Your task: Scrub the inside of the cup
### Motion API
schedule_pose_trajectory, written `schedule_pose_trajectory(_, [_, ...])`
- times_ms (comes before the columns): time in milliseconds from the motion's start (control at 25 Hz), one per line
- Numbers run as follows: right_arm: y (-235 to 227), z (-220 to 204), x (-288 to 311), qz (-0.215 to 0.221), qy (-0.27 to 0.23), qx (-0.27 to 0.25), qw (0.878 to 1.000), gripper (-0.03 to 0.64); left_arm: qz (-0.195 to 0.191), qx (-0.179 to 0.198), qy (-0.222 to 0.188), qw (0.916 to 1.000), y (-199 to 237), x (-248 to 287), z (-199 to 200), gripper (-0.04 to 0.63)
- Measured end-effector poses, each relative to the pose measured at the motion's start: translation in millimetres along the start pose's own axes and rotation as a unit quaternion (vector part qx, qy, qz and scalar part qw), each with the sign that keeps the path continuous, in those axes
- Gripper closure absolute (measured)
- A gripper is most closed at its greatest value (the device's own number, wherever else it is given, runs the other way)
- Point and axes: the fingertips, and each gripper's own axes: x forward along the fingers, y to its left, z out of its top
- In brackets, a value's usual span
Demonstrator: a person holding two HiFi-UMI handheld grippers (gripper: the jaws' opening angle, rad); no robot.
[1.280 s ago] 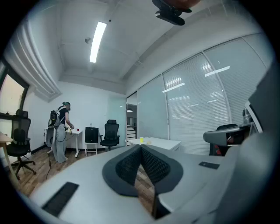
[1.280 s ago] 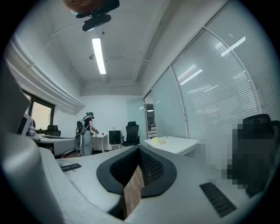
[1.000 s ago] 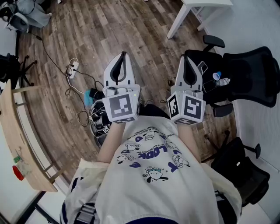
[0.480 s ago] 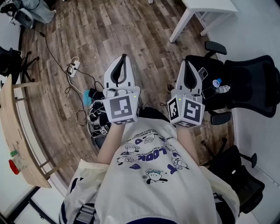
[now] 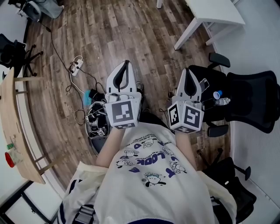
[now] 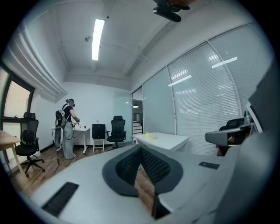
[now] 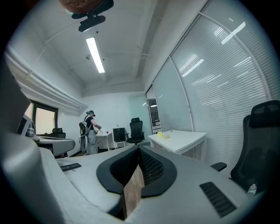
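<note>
A brown wood-plank floor [image 5: 131, 35] fills most of the head view, below the person's white printed T-shirt [image 5: 148, 175]. A white rectangular table [image 5: 214, 11] stands ahead on the right, with open floor between it and the two grippers. A pale wooden table [image 5: 13, 122] runs along the left edge. Three black office chairs show in the head view: one [image 5: 251, 94] just right of the right gripper, one [image 5: 234, 192] at the lower right, and one [image 5: 11, 50] at the far left. In the gripper views a second person [image 6: 68, 127] stands at a far white desk. The left gripper [image 5: 126, 64] and the right gripper [image 5: 189, 71] are held side by side and point ahead, each with its jaws pressed together on nothing. One clear plastic bottle with a blue cap [image 5: 222, 101] lies on the near chair. One white power strip [image 5: 77, 65] lies on the floor near a tangle of black cables [image 5: 97, 118]. What looks like a small yellow cup [image 6: 148, 135], too far off for detail, stands on the white table, well apart from both grippers.
</note>
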Motion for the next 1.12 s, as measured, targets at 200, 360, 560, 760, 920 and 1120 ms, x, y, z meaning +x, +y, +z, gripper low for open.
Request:
schedule_pose_trajectory(200, [4, 0, 31, 0.004, 0.004, -0.008, 1.0, 0.618, -0.001, -0.006, 0.003, 1.0, 10, 28, -2, 0.569])
schedule_pose_trajectory(360, [6, 1, 62, 0.001, 0.003, -0.02, 1.0, 0.618, -0.005, -0.01, 0.001, 0.9999, 21, 62, 1, 0.569])
schedule_pose_trajectory(560, [12, 4, 113, -0.011, 0.005, -0.019, 1.0, 0.618, -0.022, -0.013, 0.0, 0.9997, 38, 114, 9, 0.569])
schedule_pose_trajectory(760, [19, 13, 166, -0.024, 0.0, -0.025, 0.999, 0.618, -0.037, -0.01, -0.004, 0.9993, 61, 165, 20, 0.569])
schedule_pose_trajectory(920, [24, 17, 203, -0.031, -0.004, -0.024, 0.999, 0.618, -0.042, -0.01, -0.009, 0.999, 79, 200, 27, 0.569])
schedule_pose_trajectory(1120, [28, 21, 234, -0.038, -0.008, -0.02, 0.999, 0.618, -0.043, -0.012, -0.009, 0.999, 95, 229, 31, 0.57])
